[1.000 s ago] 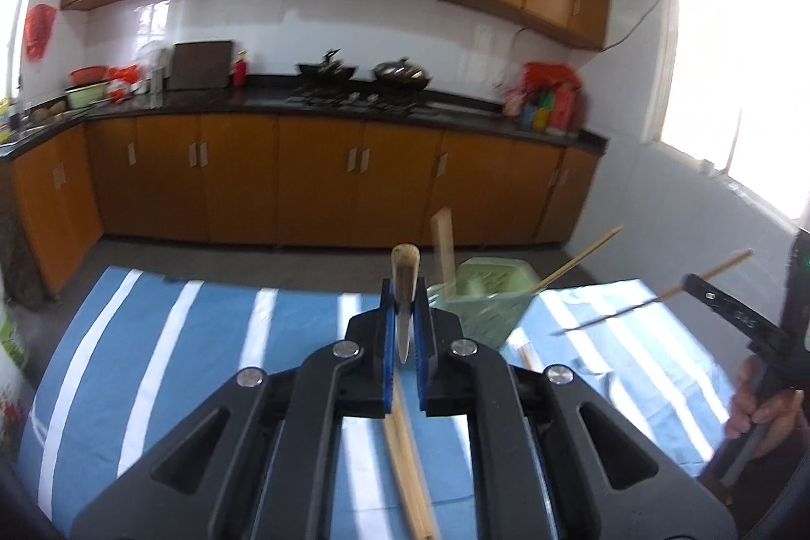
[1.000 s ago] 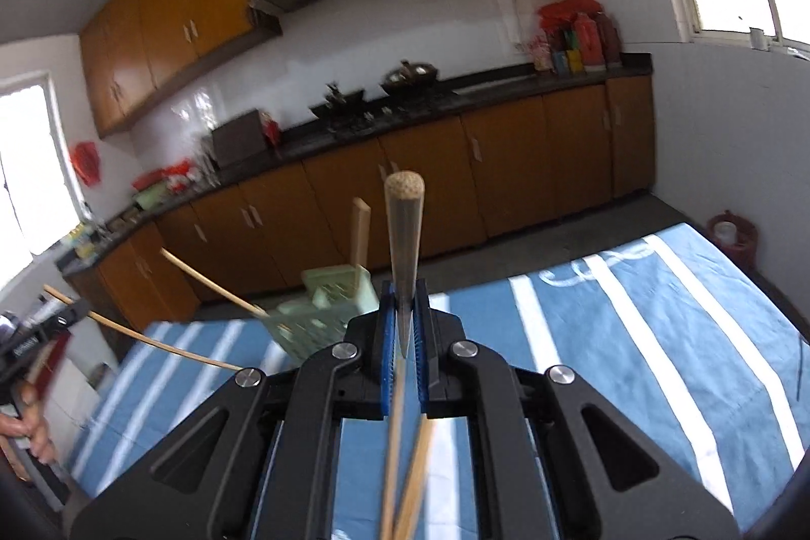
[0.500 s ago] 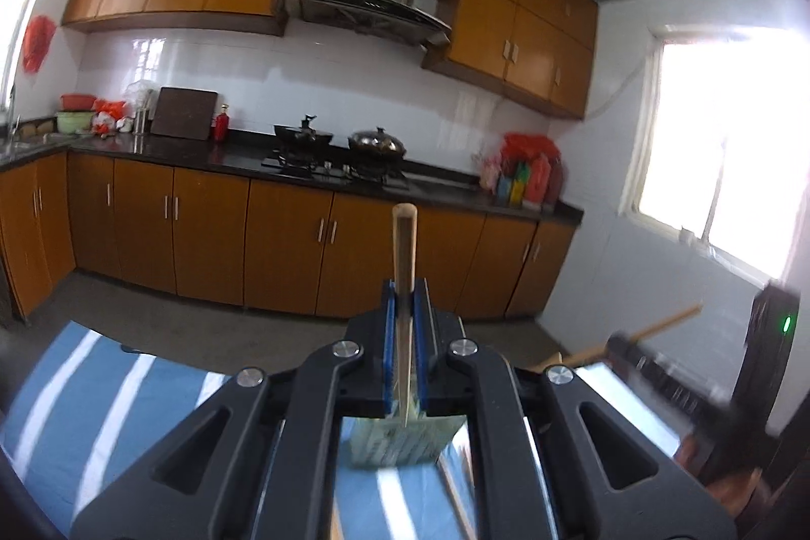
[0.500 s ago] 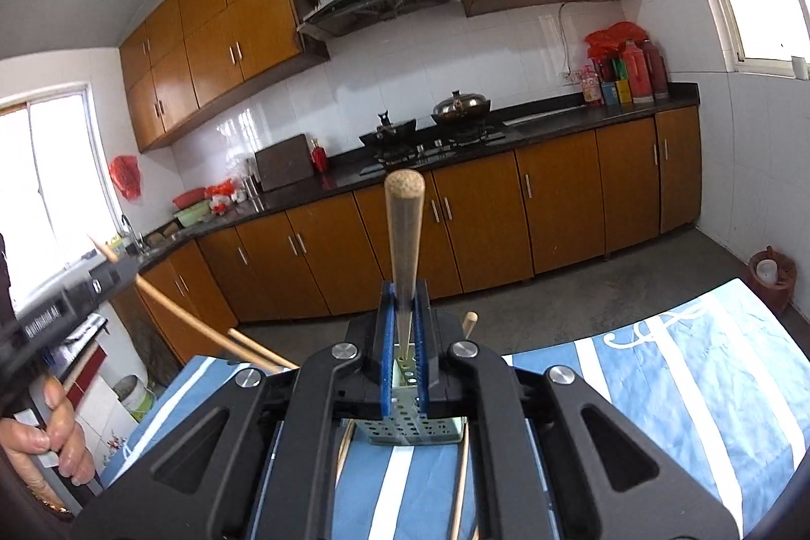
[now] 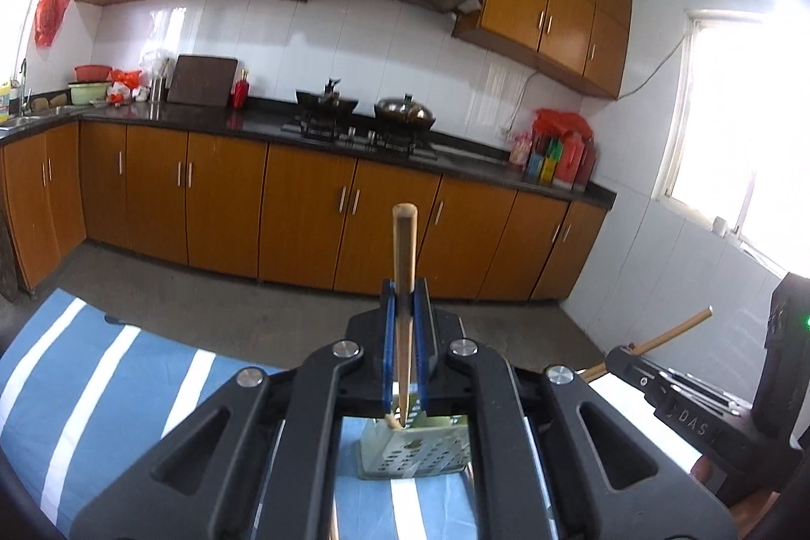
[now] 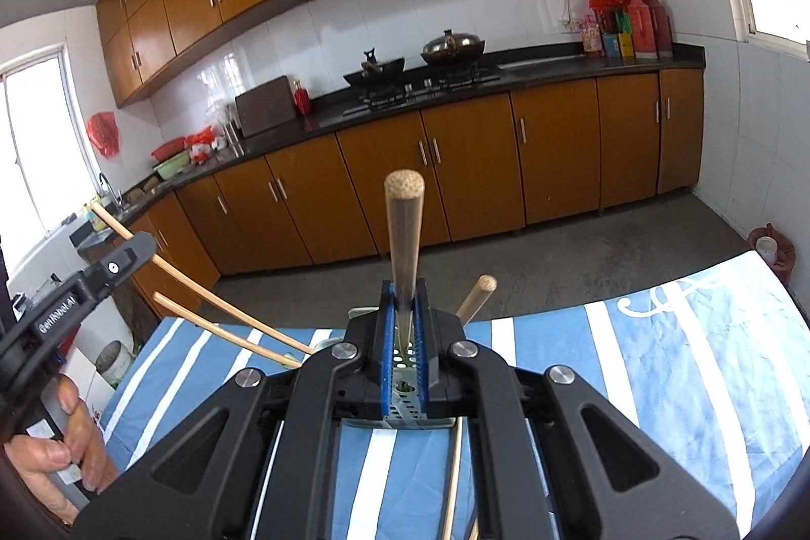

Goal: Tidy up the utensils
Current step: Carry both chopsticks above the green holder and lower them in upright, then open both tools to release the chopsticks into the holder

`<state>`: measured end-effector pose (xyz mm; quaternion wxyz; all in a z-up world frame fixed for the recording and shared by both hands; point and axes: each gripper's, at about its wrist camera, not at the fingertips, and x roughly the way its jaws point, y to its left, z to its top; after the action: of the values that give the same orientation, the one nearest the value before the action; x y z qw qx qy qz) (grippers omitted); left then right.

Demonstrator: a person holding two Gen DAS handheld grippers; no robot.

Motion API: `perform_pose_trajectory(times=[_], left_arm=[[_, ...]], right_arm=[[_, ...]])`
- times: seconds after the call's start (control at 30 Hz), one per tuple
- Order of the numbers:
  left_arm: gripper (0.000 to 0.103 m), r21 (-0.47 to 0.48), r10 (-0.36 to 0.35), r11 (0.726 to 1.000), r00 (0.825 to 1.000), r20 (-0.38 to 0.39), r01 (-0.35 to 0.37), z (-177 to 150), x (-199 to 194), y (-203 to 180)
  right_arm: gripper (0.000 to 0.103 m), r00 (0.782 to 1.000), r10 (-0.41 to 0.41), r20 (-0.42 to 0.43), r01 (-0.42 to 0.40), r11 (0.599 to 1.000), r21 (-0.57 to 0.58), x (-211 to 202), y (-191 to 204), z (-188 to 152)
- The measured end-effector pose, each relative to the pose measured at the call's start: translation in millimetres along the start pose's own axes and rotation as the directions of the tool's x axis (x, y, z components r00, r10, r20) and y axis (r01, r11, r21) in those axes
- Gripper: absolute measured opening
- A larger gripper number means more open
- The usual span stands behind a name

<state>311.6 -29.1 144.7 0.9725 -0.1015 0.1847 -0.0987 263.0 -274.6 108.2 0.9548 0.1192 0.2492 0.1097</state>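
My left gripper [image 5: 404, 337] is shut on a wooden chopstick [image 5: 403, 266] that stands upright, its lower tip at the rim of a pale green perforated utensil holder [image 5: 415, 451] on the striped cloth. My right gripper [image 6: 404, 332] is shut on another wooden chopstick [image 6: 403, 236], also upright, above the same holder [image 6: 405, 408]. A further chopstick [image 6: 473, 299] leans out of the holder. The left gripper also shows in the right wrist view [image 6: 91, 282] at the left, and the right gripper's body shows in the left wrist view [image 5: 683, 403] at the right.
A blue-and-white striped cloth [image 6: 683, 363] covers the table. Loose chopsticks [image 6: 450, 489] lie on it near me. Two chopsticks [image 6: 228, 312] slant over the left side. Brown kitchen cabinets [image 5: 304, 211] and a stove counter stand beyond the table's far edge.
Both grippers have tilted their chopsticks upright and come in over the green holder, which now sits right below the fingers in both views. The chopsticks' lower ends now point down at it.
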Motion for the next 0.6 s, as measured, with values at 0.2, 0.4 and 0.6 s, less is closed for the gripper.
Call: perform_pose_trajectory(times=[0.2, 0.4, 0.6], left_arm=[[0.010, -0.018, 0.001, 1.000, 0.999, -0.034, -0.002, -8.3, 10.7, 8.9], [0.017, -0.016, -0.004, 1.000, 1.000, 0.001, 0.004, -1.9, -3.4, 10.3], [0.023, -0.029, -0.003, 1.000, 0.999, 0.047, 0.005, 2.2, -42.3, 17.5]], right_arm=[[0.008, 1.000, -0.018, -0.015, 0.017, 1.000, -0.009, 11.0, 2.9, 2.5], [0.024, 0.999, -0.031, 0.036, 0.031, 1.000, 0.004, -8.5, -0.3, 8.3], [0.025, 0.991, -0.084, 0.103, 0.082, 0.996, 0.029, -44.9, -12.2, 11.5]])
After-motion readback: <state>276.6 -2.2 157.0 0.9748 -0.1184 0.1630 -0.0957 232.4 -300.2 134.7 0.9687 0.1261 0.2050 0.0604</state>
